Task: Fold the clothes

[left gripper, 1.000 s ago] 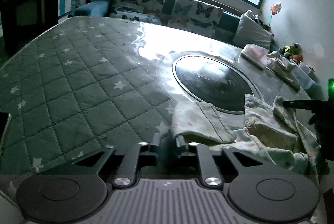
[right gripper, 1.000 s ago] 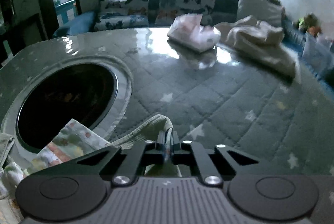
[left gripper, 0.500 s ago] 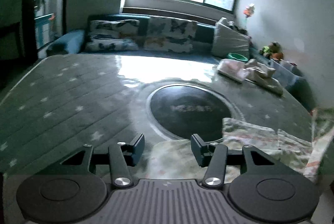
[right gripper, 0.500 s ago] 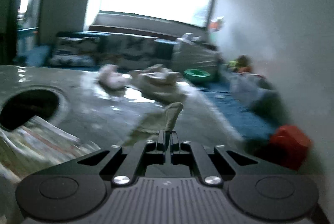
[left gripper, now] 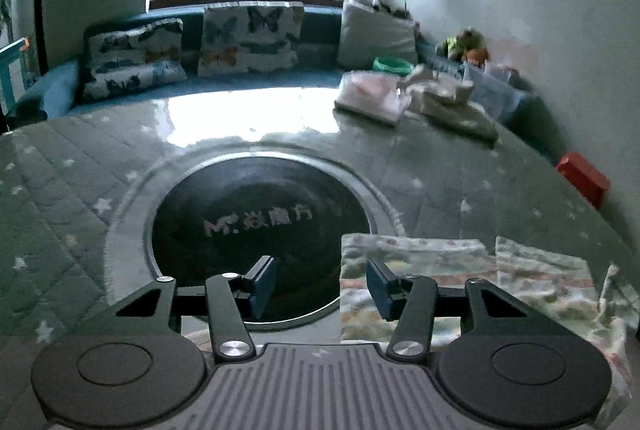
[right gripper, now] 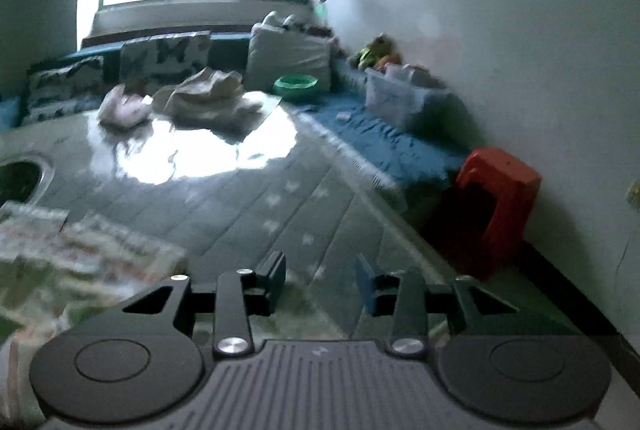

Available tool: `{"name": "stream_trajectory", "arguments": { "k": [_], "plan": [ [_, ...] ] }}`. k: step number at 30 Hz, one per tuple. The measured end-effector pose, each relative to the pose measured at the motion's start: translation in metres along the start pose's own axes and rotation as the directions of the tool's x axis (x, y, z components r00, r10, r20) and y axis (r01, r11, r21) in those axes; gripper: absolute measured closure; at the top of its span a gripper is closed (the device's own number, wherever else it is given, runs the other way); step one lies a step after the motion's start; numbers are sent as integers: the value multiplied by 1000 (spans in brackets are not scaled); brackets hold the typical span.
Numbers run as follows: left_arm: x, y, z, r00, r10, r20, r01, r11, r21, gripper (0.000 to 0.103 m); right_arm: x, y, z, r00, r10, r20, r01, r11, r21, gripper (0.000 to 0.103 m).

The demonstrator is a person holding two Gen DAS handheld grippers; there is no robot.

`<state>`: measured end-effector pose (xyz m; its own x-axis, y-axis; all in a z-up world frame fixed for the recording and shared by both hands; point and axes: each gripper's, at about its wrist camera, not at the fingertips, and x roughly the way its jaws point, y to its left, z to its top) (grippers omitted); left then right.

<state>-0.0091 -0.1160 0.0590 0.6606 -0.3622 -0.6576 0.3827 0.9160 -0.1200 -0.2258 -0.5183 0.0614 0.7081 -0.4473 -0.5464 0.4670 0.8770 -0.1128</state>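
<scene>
A pale printed garment lies spread flat on the quilted table cover, its left edge over the rim of the dark round inset. My left gripper hovers open just left of that edge, nothing between its fingers. In the right wrist view the same garment lies blurred at the lower left. My right gripper is to the right of it above bare quilt; its jaws are opening and hold nothing.
A dark round inset sits mid-table. Folded pink clothes and a beige pile lie at the far side. The table's right edge drops to a blue mat with a red stool. A sofa with cushions lines the window wall.
Both grippers let go of the garment and opened. The garment went from bunched to spread flat. The left gripper slid along its left edge; the right swung out toward the table's right side.
</scene>
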Motion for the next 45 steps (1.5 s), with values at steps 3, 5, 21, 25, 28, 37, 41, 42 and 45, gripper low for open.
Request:
{"name": "stream_trajectory", "arguments": {
  "k": [3,5,21,25,28,37,41,42,45],
  "plan": [
    [22,-6,-1,1000,2,-31,-1,1000,25,50,3,1,5,999,53,9,-53,998,17,64],
    [34,-12,-2,999,4,-48,-1,999,46,49,8,9,6,992,123,-11,-123,992,22,64],
    [88,-34,-4,991,1,-137,17,992,128,69,71,74,3,901,377,-216,-387,922,-8,63],
    [90,-34,-2,991,-12,-136,30,991,133,88,78,77,2,892,377,-250,-393,919,-18,63],
    [88,-36,-3,993,-5,-120,24,988,150,95,82,80,1,888,371,-272,-394,919,-31,63],
    [84,-31,0,996,-2,-92,15,990,142,101,83,92,3,897,332,-291,-368,926,-80,64],
    [83,-27,1,997,1,-83,10,991,133,101,85,102,9,893,340,-294,-386,915,-116,92],
    [82,-25,2,997,6,-78,4,991,134,101,87,105,11,892,342,-294,-391,912,-124,93],
    [79,-15,4,997,27,-68,-18,992,123,101,94,123,23,892,353,-283,-409,897,-170,95]
  ]
}}
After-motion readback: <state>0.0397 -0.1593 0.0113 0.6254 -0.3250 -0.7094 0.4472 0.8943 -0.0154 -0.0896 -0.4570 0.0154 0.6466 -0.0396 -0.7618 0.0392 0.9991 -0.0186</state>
